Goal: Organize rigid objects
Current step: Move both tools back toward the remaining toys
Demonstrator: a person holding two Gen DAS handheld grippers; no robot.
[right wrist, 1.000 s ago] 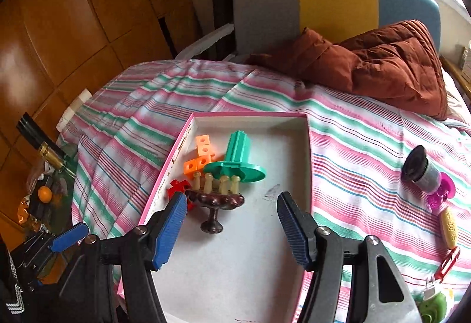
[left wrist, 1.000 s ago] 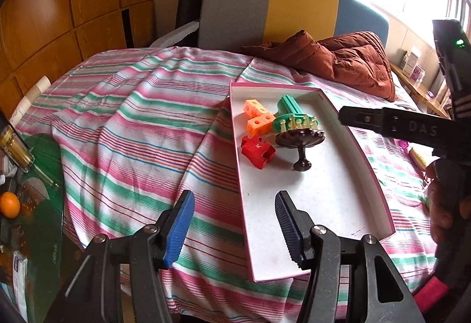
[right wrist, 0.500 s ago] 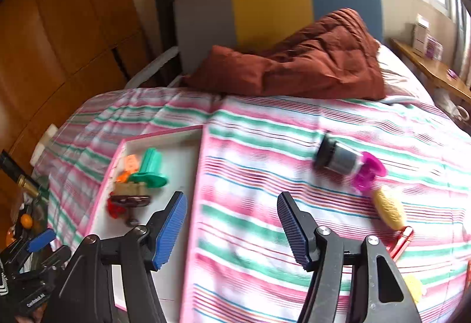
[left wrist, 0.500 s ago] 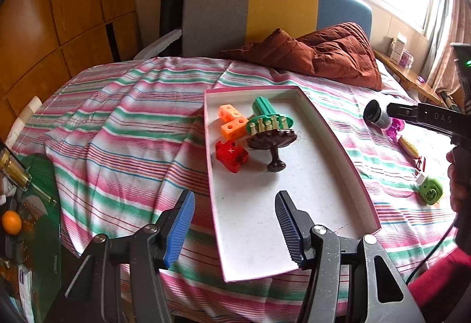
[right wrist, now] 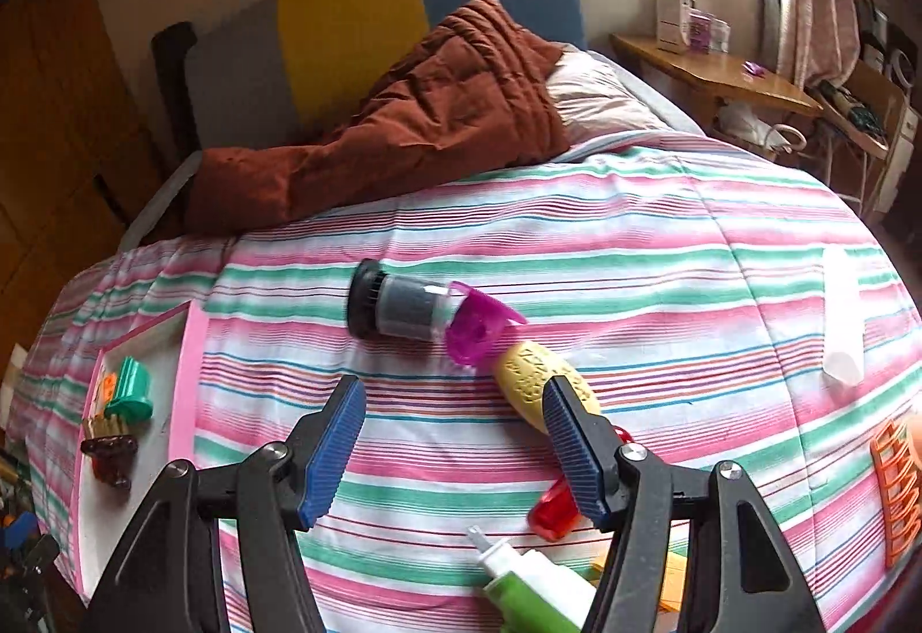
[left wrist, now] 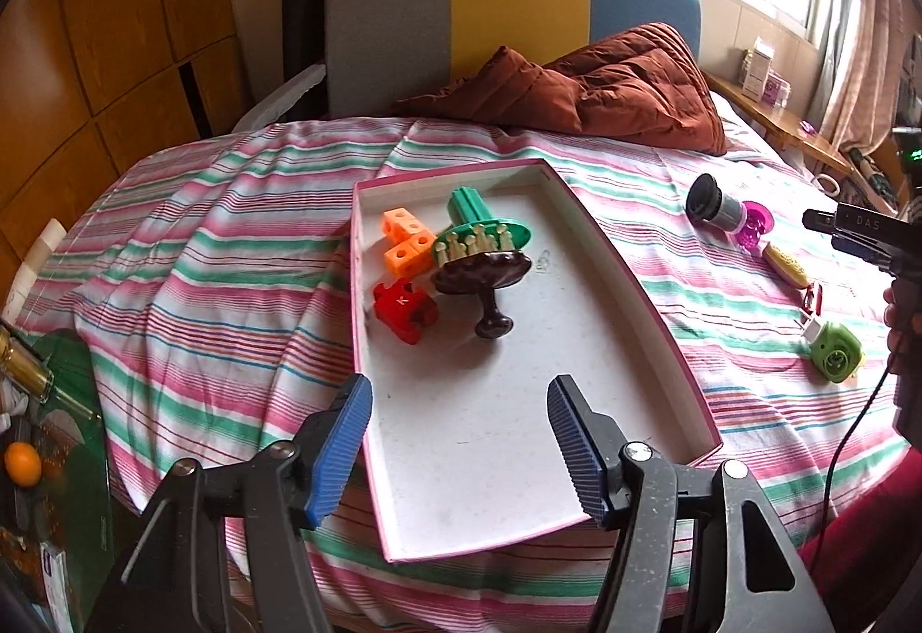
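While both grippers hang above the striped bedspread [right wrist: 634, 241]:
Left gripper [left wrist: 455, 440]: jaws just widening, empty, over tray's [left wrist: 582, 212] near end.
Right gripper [right wrist: 452, 443]: half-spread, empty.
Tray's far end: orange cubes [left wrist: 406, 244], red block [left wrist: 403, 310], green piece [left wrist: 475, 218], brown stand [left wrist: 490, 287].
Bedspread, right of tray: grey cylinder [right wrist: 403, 307], yellow oval [right wrist: 527, 379].

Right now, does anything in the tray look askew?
Yes. The dark brown stand lies tipped on its side in the tray, leaning against the green piece. The orange blocks sit normally.
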